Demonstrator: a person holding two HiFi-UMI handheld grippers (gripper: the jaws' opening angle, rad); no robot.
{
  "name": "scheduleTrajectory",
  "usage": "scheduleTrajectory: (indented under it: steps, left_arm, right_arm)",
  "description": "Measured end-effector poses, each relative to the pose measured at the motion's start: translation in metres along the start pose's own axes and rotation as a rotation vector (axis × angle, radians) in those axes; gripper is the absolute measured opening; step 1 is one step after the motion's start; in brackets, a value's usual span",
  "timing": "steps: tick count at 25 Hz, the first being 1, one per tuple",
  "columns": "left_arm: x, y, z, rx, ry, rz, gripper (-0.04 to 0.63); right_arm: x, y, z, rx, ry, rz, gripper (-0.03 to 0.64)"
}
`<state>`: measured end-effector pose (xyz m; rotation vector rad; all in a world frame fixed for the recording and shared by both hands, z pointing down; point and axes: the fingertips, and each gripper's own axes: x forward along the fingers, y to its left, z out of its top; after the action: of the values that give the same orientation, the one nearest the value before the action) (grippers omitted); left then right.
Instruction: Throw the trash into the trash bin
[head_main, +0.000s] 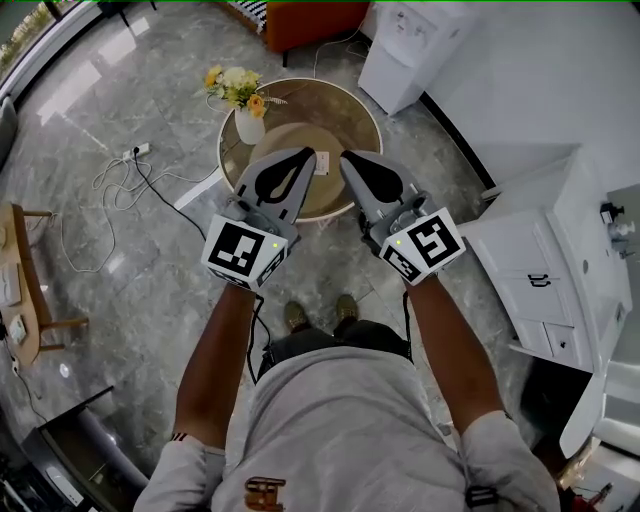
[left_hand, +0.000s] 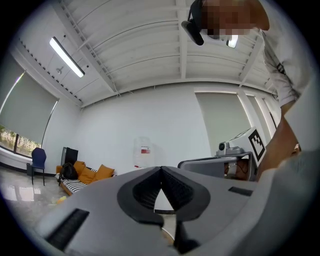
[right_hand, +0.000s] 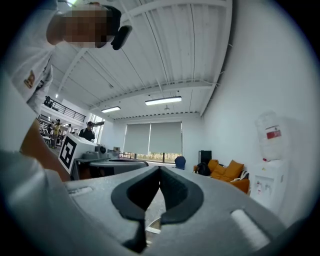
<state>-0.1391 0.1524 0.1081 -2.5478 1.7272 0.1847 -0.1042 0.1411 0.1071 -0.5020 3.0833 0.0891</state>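
Observation:
I hold both grippers side by side at waist height, pointing roughly level over a round glass-topped table (head_main: 356, 112). The tips of my left gripper (head_main: 309, 153) meet with nothing between them, and the left gripper view shows the same (left_hand: 161, 168). My right gripper (head_main: 345, 157) is also shut and empty, its pads touching in the right gripper view (right_hand: 160, 168). A small white item (head_main: 322, 163) lies on the table just beyond the two tips; I cannot tell what it is. No trash bin is in any view.
A vase of yellow and white flowers (head_main: 241, 96) stands on the table's left edge. A power strip with cables (head_main: 135, 153) lies on the marble floor at left. A water dispenser (head_main: 405, 45), a white cabinet (head_main: 545, 260), an orange sofa (head_main: 310, 20) and a wooden side table (head_main: 20, 290) surround me.

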Motion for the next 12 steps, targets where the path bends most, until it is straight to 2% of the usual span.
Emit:
scheduleTrajectory:
  steps: [6,12]
  left_arm:
    - [-0.005,0.012,-0.021,-0.012,0.008,0.003,0.000]
    - [0.007,0.019,-0.049,-0.003,0.041,0.014,0.000]
  right_arm:
    - [-0.002,-0.006,-0.022,-0.035,0.063,-0.026,0.002]
    - [0.004,-0.023,-0.057,-0.058,0.125,0.003,0.002]
